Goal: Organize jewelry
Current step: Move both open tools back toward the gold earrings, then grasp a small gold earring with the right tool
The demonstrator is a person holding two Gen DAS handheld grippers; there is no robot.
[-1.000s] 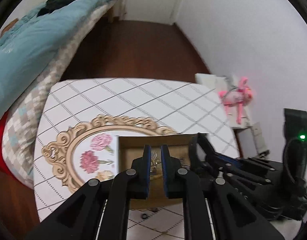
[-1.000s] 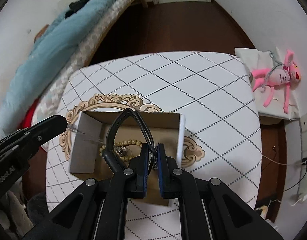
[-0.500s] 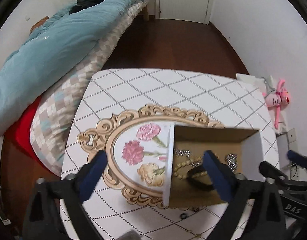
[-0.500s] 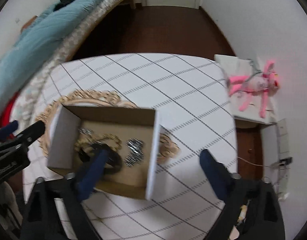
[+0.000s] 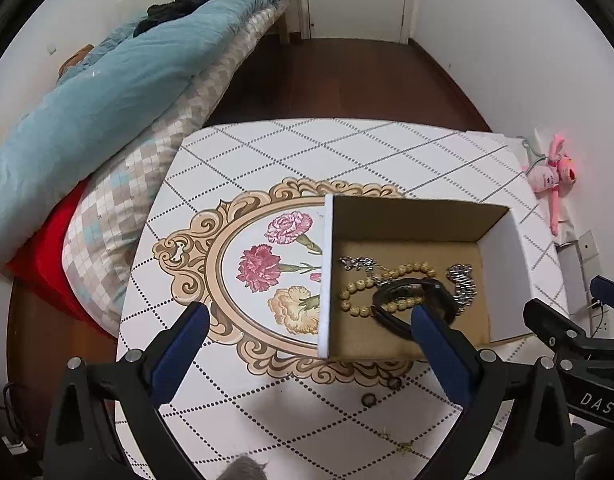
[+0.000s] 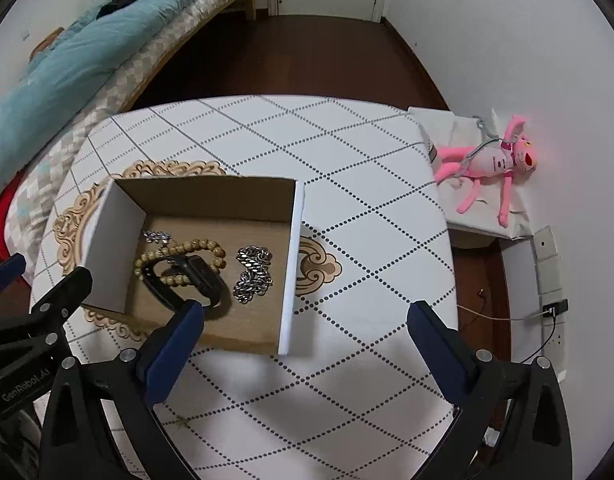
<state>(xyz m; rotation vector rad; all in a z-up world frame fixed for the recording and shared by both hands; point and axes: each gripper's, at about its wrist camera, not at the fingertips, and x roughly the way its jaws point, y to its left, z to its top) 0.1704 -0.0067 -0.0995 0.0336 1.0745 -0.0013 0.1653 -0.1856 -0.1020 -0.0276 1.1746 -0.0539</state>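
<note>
— Over the surface (image 5: 291,148), seen from the left wrist, what is going on?

— Left hand-held gripper (image 5: 307,328) hangs with its jaws spread wide, having just been opening, and nothing is between them. One blue fingertip (image 5: 189,326) sits above the flower print, the other above the near edge of the cardboard box (image 5: 503,272). Inside the box lie a bead bracelet (image 5: 387,276), a black wristband (image 5: 411,304) lying across the beads, a silver chain (image 5: 463,284) toward the box's right wall and a small silver piece (image 5: 355,263) near the back left. Two small rings (image 5: 369,400) rest on the surface just outside the box's near wall. A bed with a blue quilt (image 5: 107,80) stands beyond.

— And from the right wrist?

— Right hand-held gripper (image 6: 307,322) is likewise released, its jaws just opened wide and empty. Its left fingertip (image 6: 183,326) hovers above the near end of the wristband (image 6: 187,276); the other is over bare surface, right of the box. The chain (image 6: 253,274) lies apart from the beads (image 6: 179,254). A pink plush toy (image 6: 491,164) lies off to the right.
</note>
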